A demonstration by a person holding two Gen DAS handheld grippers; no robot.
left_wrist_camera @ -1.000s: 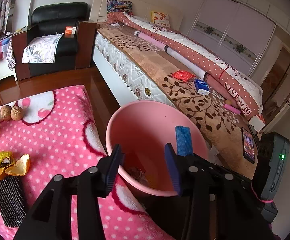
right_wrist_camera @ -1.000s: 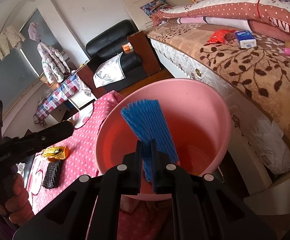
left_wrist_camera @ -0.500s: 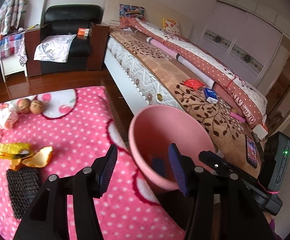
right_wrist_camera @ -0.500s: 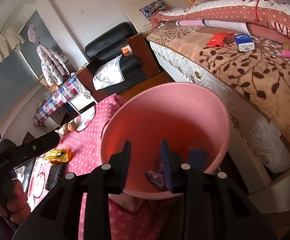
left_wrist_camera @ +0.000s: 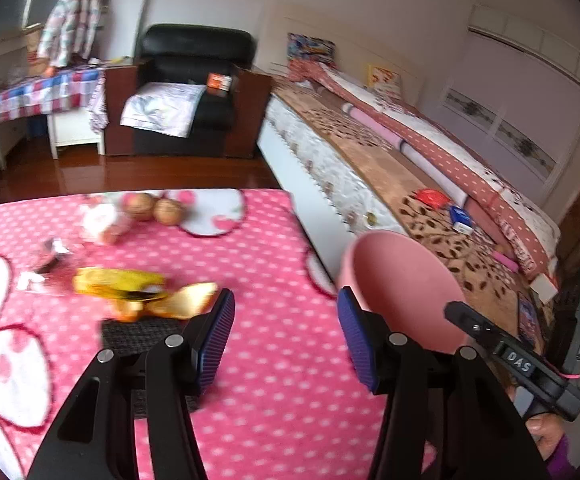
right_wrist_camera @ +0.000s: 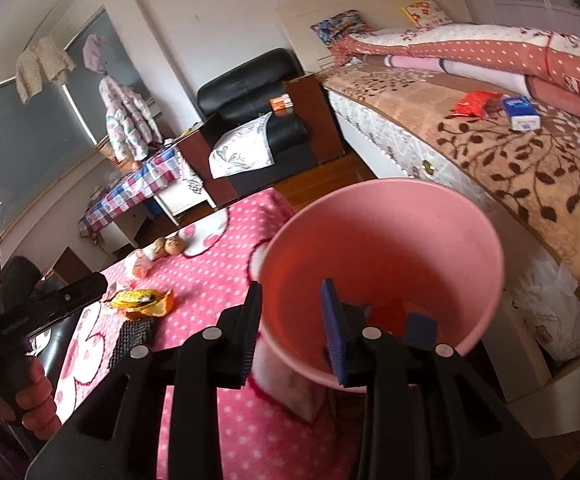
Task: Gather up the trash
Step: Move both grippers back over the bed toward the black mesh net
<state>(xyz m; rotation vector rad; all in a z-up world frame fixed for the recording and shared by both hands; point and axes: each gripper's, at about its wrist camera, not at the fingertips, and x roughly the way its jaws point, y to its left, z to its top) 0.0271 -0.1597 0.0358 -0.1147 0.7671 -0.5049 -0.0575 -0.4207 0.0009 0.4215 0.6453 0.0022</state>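
A pink bucket [right_wrist_camera: 390, 216] stands beside the pink dotted table [left_wrist_camera: 273, 360]; it also shows in the left wrist view [left_wrist_camera: 402, 288]. Blue foam net [right_wrist_camera: 422, 328] and other scraps lie inside it. My right gripper [right_wrist_camera: 290, 332] is open and empty at the bucket's near rim. My left gripper [left_wrist_camera: 285, 336] is open and empty above the table, left of the bucket. On the table lie a yellow wrapper [left_wrist_camera: 117, 282], orange peel [left_wrist_camera: 189, 300], a black foam net [left_wrist_camera: 137, 334], crumpled wrappers [left_wrist_camera: 49, 252] and two walnuts [left_wrist_camera: 153, 208].
A bed [left_wrist_camera: 410, 184] with a red packet [left_wrist_camera: 432, 197] and a blue box [left_wrist_camera: 461, 219] runs along the right. A black armchair [left_wrist_camera: 193, 80] and a checked-cloth table [left_wrist_camera: 33, 92] stand at the back. A phone [left_wrist_camera: 528, 316] lies on the bed.
My right gripper opened and dropped the blue foam net into the bucket. My left gripper swung left, from over the bucket to over the table.
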